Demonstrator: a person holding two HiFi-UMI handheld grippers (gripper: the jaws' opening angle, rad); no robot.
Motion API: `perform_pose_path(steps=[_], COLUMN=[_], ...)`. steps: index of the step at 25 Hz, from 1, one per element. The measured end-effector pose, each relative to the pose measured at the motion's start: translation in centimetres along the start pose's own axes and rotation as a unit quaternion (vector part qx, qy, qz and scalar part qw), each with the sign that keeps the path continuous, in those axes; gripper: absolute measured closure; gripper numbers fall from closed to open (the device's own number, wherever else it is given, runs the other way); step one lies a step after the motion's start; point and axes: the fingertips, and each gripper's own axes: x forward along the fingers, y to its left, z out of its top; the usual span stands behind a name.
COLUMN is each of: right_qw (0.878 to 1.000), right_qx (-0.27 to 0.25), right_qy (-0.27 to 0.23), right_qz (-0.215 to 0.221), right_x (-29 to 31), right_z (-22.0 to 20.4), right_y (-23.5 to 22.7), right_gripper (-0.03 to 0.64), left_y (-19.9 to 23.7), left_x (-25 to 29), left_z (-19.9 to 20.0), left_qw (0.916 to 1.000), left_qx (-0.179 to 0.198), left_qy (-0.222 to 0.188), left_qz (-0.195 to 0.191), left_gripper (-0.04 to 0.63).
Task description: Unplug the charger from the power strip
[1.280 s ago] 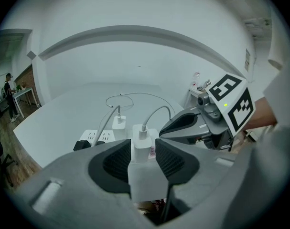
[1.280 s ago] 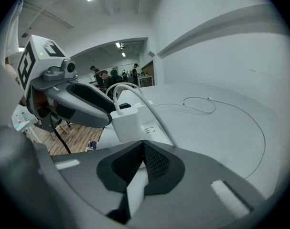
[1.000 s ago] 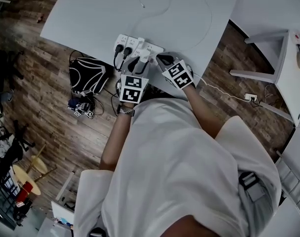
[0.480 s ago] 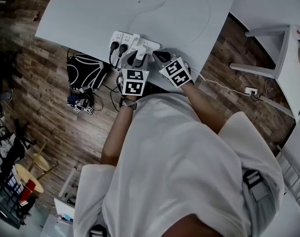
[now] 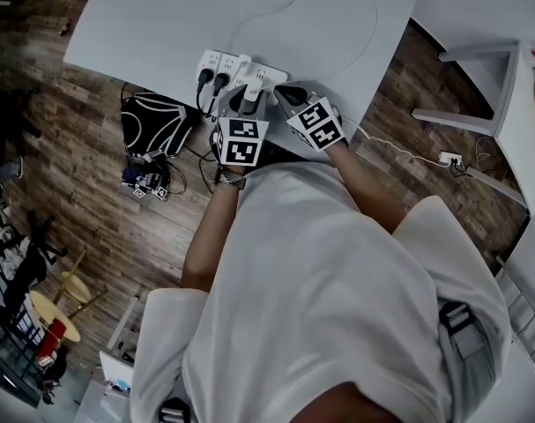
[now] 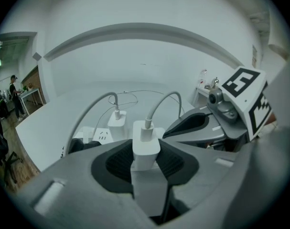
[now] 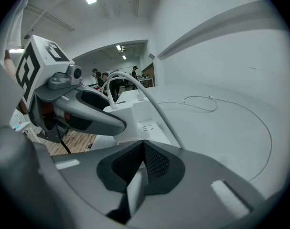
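A white table carries a white power strip near its front edge. The left gripper, its jaws just closing, clamps a white charger that stands on the strip with its cable rising. The right gripper sits just beside it, jaws pressed together and empty.

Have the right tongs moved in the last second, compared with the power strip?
No. The right tongs stay at the same spot beside the right end of the power strip.
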Motion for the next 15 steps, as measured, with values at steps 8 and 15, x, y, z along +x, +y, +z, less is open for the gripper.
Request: perform_pose_path(steps=[8,15], right_qw=[1.000,1.000], right_qx=[0.003,0.004], right_qy=[0.001,-0.005], right_qz=[-0.002,-0.002], right_x=[-0.05,-0.02], right_z=[-0.11,-0.12], right_y=[0.08,0.26], right_gripper=[0.614,0.614], left_y=[-0.11,0.27], left_x=[-0.01,-0.25], left_z=[-0.04,-0.24], left_qw=[0.9999,0.9991], left_qx=[0.006,-0.035], left_qy=[0.009,-0.001], left_qz=[-0.002,-0.025], left_gripper=[0.451,0.451])
